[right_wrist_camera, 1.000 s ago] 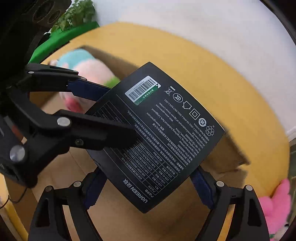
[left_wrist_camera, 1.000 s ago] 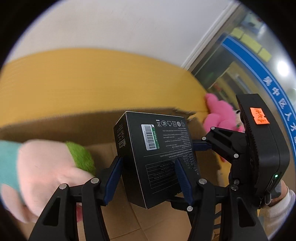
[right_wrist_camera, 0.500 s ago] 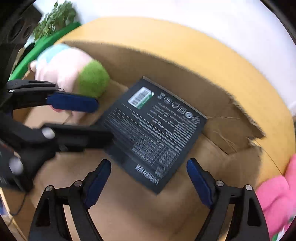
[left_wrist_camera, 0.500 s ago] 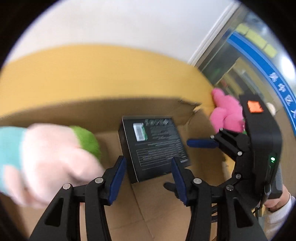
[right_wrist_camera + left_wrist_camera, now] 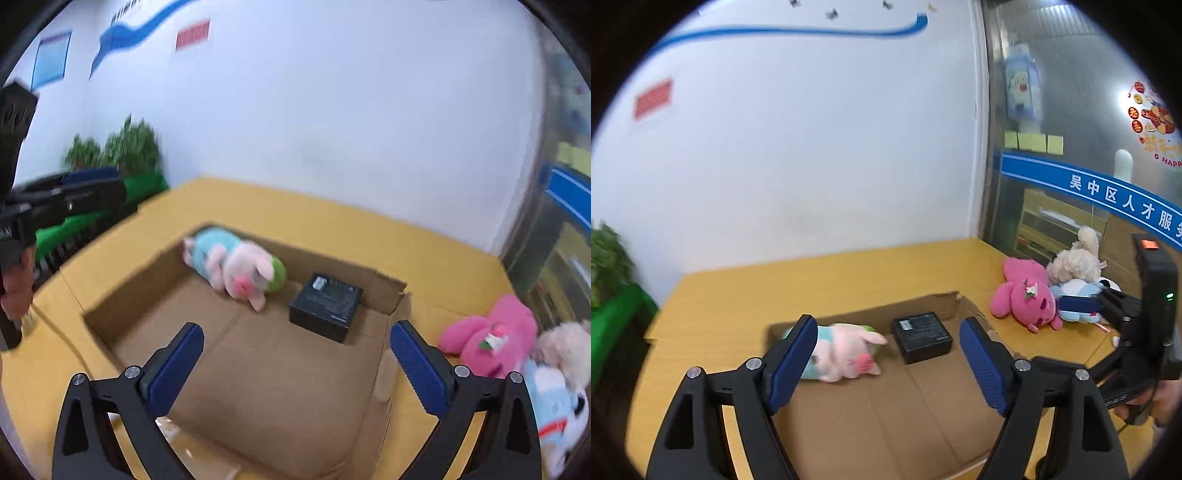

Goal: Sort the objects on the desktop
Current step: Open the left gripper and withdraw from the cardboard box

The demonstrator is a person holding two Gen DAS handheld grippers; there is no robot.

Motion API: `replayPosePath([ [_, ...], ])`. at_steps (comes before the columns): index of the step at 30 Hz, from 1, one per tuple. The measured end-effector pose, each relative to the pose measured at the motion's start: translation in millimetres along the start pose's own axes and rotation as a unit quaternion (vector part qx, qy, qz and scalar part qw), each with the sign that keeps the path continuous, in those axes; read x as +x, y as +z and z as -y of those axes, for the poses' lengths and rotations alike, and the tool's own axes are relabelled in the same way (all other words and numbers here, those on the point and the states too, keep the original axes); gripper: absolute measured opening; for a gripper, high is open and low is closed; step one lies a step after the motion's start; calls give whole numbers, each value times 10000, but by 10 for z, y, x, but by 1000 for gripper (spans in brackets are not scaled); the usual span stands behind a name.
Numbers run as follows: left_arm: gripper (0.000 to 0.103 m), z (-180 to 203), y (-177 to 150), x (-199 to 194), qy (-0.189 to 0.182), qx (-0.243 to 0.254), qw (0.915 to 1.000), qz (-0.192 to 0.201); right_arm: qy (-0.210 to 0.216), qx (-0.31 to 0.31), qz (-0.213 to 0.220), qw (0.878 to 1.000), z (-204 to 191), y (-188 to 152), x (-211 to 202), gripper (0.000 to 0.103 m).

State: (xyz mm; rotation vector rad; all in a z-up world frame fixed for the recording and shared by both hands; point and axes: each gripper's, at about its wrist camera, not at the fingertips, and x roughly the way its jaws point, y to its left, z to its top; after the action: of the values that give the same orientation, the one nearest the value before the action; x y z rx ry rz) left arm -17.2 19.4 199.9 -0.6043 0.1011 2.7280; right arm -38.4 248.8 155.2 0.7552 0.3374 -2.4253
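Desk [image 5: 746, 295]: yellow-topped, set into the corner of a white wall and a glass partition; it carries everything here.
Cardboard box [image 5: 155, 280]: open-topped, in the middle of the desk, its far right corner torn; by the look of it, the bin where sorted things go.
Plush pile: a pink plush [image 5: 487, 339], a cream plush [image 5: 1075, 262] and a pale blue plush [image 5: 554, 410] lie heaped on the desk's right side, outside the box, probably not yet sorted.
Plush pig [image 5: 240, 269]: pink with a teal body and green end, on its side against the box's far wall.
Black product box [image 5: 327, 304]: flat on the box floor in the far right corner, label side up, just beside the pig, touching neither tongs.
Left tongs [image 5: 886, 362]: spread wide, empty, above the box's near side.
Right tongs [image 5: 295, 369]: likewise wide apart, holding nothing, well clear of the black box.
Judgement: the black box looks delivered; the pile on the right seems the likely next target.
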Motion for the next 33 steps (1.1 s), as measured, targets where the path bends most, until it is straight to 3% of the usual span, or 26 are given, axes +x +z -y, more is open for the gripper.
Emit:
replayPosePath([
  [4, 80, 33, -204, -440, 341, 32, 9992, 203, -215, 319, 320, 9987, -137, -125, -564, 103],
  [10, 80, 98, -518, -772, 442, -229, 9985, 234, -406, 414, 343, 9977, -418, -369, -756, 103],
  [19, 80, 195, -862, -757, 423, -199, 9989, 102, -652, 493, 273, 9963, -580, -571, -750, 103],
  [22, 80, 216, -932, -699, 437, -203, 9988, 65, -462, 613, 151, 9969, -546, -608, -668, 103],
  [33, 80, 197, -1047, -514, 474, -465, 9978, -51, -389, 638, -137, 9971, -443, -746, -434, 103],
])
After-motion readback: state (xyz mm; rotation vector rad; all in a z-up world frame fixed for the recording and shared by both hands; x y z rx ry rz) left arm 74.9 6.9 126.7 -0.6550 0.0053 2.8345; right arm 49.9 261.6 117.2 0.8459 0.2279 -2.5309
